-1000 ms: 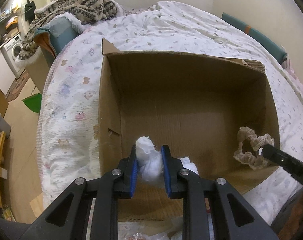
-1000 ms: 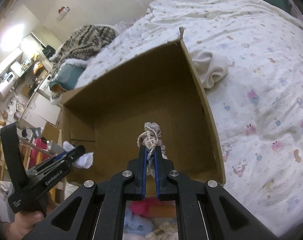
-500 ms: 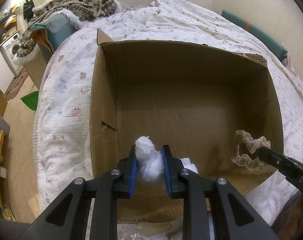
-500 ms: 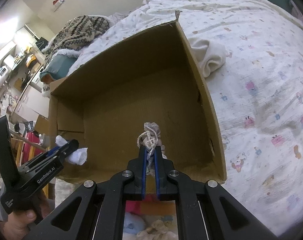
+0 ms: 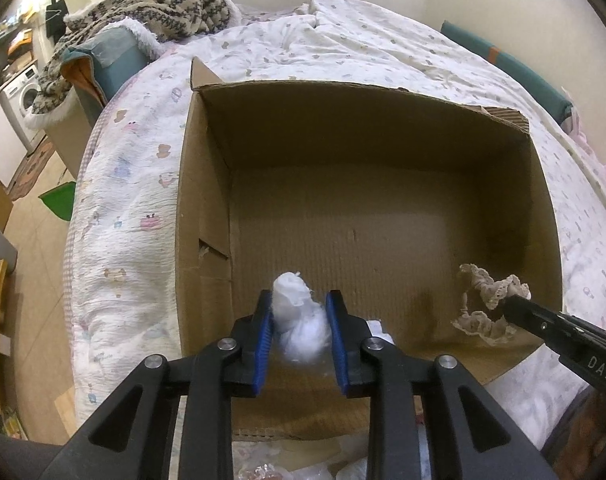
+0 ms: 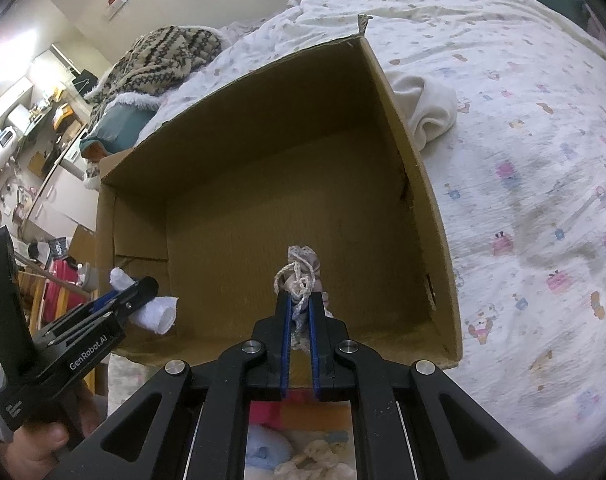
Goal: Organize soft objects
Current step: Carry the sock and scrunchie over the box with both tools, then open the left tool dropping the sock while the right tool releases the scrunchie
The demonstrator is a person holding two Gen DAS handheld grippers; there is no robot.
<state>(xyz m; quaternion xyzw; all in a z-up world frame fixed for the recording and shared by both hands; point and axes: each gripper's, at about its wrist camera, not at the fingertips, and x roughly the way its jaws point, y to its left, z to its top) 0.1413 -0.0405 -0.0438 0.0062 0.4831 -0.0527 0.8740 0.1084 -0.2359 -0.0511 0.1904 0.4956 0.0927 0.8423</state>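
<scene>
An open cardboard box [image 5: 383, 208] sat on a bed [image 5: 115, 220] covered with a white patterned quilt, its floor bare in both wrist views. The left gripper [image 5: 299, 316] hung over the box's near edge, close to the near left corner, with a white balled sock [image 5: 297, 316] between its blue pads; the jaws were easing apart, and the pads still appeared to touch the bundle on both sides, though how firmly could not be told. A second bit of white cloth behind the right finger was mostly hidden. The right gripper [image 6: 299, 308] was clamped tight on a beige lace-trimmed piece [image 6: 301, 276], held over the near right part of the box; its lower part disappeared between the fingers, so what kind of garment it was stayed unclear. Outside the box's right wall a cream cloth [image 6: 427, 108] lay crumpled on the quilt, partly cut off by the wall. At the bottom edge, between the right gripper's arms, more soft items in pink, blue and cream showed only in part. The person's left hand [image 6: 35, 448] was cut off at the corner.
</scene>
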